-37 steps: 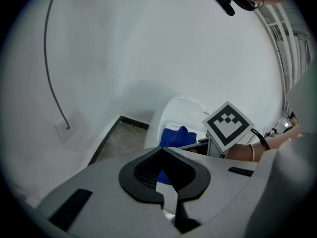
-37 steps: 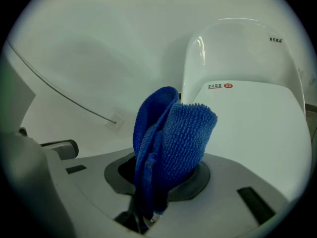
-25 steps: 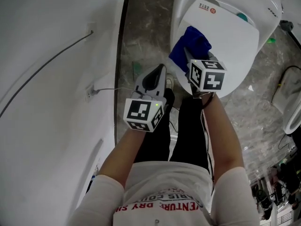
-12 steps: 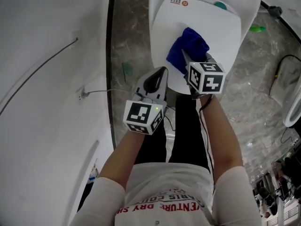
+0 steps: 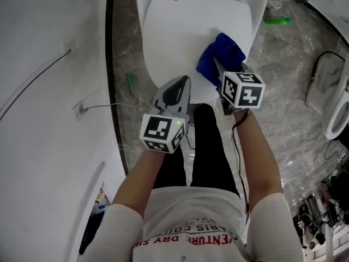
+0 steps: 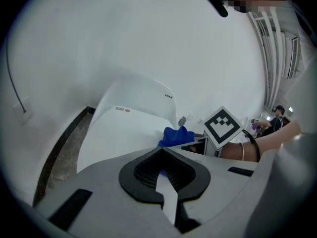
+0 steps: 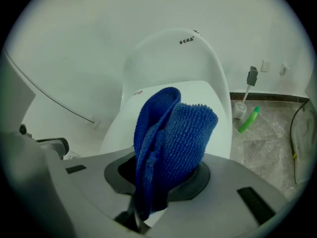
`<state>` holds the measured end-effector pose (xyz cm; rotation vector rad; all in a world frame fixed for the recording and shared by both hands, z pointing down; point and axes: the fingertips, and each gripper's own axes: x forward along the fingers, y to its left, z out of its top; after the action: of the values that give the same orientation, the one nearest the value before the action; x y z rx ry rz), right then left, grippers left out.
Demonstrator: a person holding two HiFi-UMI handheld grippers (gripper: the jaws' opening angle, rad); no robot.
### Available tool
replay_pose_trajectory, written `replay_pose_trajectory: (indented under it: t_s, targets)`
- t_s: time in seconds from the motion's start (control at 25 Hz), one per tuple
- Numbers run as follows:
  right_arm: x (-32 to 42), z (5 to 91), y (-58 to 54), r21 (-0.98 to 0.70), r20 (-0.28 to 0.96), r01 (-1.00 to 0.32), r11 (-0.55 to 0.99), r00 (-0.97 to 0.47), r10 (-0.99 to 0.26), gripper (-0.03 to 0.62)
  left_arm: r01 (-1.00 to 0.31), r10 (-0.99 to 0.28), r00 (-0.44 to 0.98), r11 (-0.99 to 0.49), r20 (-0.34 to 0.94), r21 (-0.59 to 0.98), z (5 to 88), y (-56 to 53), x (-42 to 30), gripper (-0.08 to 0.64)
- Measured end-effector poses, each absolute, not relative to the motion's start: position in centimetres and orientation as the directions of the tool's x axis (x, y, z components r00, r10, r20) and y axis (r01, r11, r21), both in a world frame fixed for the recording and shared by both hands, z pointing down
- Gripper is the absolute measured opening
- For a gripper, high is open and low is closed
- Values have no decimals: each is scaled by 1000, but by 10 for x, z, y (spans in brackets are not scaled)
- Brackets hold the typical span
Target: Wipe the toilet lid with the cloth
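The white toilet lid [image 5: 191, 31] lies closed at the top of the head view; it also shows in the left gripper view [image 6: 124, 133] and the right gripper view [image 7: 208, 98]. My right gripper [image 5: 222, 75] is shut on a folded blue cloth [image 5: 219, 58], held over the lid's near right edge. The blue cloth [image 7: 171, 148] fills the right gripper view, bunched between the jaws. My left gripper [image 5: 173, 94] hovers at the lid's near edge, jaws together with nothing in them. From the left gripper view the blue cloth [image 6: 174, 136] sits to the right.
A white wall [image 5: 43, 91] runs along the left with a cable and socket [image 5: 80, 111]. A green bottle [image 5: 278, 21] and a toilet brush [image 7: 245, 100] stand on the marble floor [image 5: 289, 91] to the right. The person's legs [image 5: 196, 152] stand just before the toilet.
The view has shifted so the toilet sits further left in the picture. The right gripper with the cloth now lies over the lid's right side instead of its left side.
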<state>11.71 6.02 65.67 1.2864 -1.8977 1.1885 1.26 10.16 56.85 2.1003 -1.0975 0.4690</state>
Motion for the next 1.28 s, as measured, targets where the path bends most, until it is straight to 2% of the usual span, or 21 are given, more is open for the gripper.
replay_pose_trajectory:
  t_s: [0.4,0.6,0.72,0.96,1.28]
  targets:
    - [202,667,83,-281,855,-935,216,-346,-387,94,-807,-552,591,-420,589,416,564,116,84,6]
    - [222,676,91,-322,854,-935,151,-356,-379,94,-814,-558,581,-391,593,429,566,120,105,6]
    - [228,679,92,-310,851,-936,166,-351,-392,94,-814,-551,581,-387,599,434,570,124,112,6]
    - [257,692,107,-209,903,-968,142,-247,-353,94,-817,-532,577,-368,619,445,583,140,100,6]
    - [244,654,132,-188,893,-981,47,-190,-409,94,-803,-522,596,-365,610,471,573,155,60,6]
